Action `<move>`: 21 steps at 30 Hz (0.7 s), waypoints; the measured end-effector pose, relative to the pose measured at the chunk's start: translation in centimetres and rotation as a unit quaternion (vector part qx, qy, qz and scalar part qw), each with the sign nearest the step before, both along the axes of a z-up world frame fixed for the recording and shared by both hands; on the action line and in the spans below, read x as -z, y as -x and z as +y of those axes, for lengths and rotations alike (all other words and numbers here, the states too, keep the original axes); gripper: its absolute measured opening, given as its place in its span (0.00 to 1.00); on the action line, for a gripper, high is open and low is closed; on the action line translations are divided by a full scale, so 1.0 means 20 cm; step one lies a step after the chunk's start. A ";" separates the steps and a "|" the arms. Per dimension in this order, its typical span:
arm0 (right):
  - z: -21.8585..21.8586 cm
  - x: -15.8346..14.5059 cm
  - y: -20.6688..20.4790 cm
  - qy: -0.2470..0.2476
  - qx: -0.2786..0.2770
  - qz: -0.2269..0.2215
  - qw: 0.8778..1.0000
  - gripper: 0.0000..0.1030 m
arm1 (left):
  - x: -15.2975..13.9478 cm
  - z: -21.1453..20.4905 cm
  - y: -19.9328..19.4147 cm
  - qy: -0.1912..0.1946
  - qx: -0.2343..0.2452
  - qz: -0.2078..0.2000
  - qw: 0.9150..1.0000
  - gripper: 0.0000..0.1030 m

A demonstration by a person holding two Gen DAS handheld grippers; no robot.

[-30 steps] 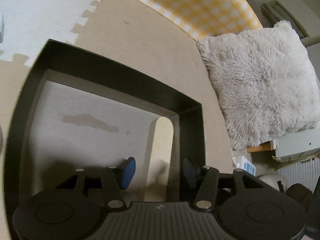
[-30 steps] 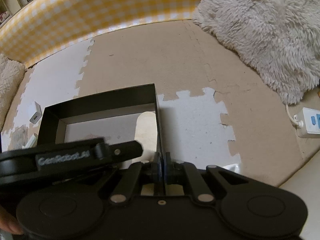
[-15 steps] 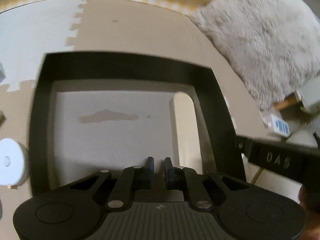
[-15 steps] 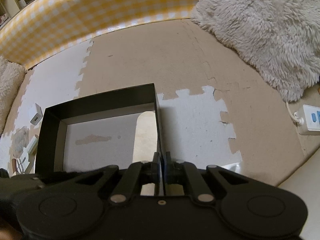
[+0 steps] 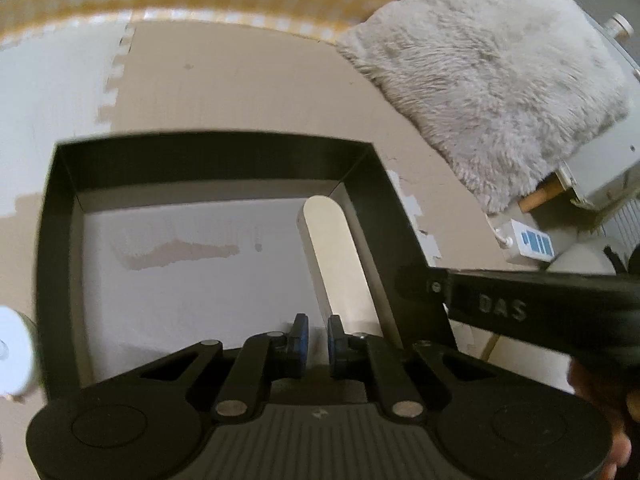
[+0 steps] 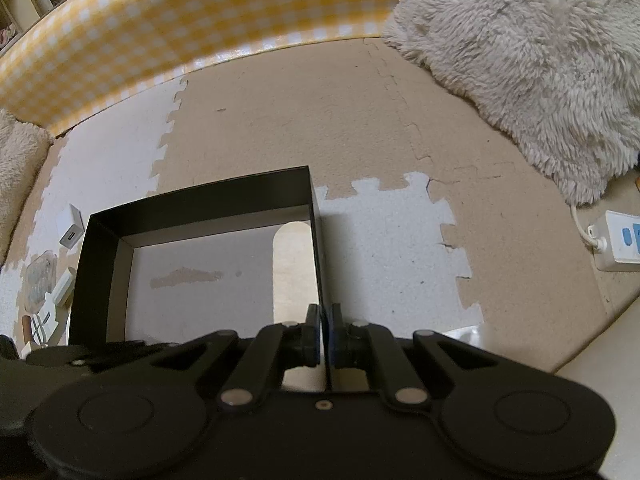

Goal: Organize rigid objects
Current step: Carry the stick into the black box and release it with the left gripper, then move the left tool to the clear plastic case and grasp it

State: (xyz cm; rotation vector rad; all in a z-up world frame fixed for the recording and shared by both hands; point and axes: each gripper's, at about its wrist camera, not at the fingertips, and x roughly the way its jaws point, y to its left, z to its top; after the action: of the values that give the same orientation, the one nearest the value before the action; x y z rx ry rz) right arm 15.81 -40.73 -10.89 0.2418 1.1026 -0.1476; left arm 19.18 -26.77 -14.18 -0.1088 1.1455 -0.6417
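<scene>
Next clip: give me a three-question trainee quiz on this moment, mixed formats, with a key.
1. True or false: the right gripper is clamped on the black box wall.
2. What lies inside the box? A) a beige flat piece B) a cup C) nothing
3. Fill in: the left gripper hangs over the box with its jaws ____.

Key: 1 true. 2 A. 3 shut, with nothing seen between them.

left claw (image 5: pixel 314 336): closed, empty, over black box (image 5: pixel 208 158) | cream oblong object (image 5: pixel 338 256): inside box, along right wall
</scene>
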 end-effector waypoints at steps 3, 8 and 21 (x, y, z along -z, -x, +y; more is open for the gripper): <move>0.00 0.00 0.00 0.001 -0.001 -0.001 1.000 0.04 | -0.07 0.03 0.03 0.000 0.017 -0.021 1.000 0.24; -0.01 0.01 0.01 -0.007 0.007 -0.002 1.000 0.04 | -0.21 0.10 0.10 -0.008 0.045 -0.062 0.997 0.51; 0.00 0.02 0.00 -0.003 0.009 0.006 1.000 0.05 | -0.45 0.42 0.13 -0.037 0.001 -0.140 0.990 1.00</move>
State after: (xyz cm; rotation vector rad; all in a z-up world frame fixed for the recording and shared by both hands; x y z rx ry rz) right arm 15.81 -40.83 -11.20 0.2556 1.1136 -0.1617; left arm 16.51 -18.36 -5.11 0.0447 0.8973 -0.5954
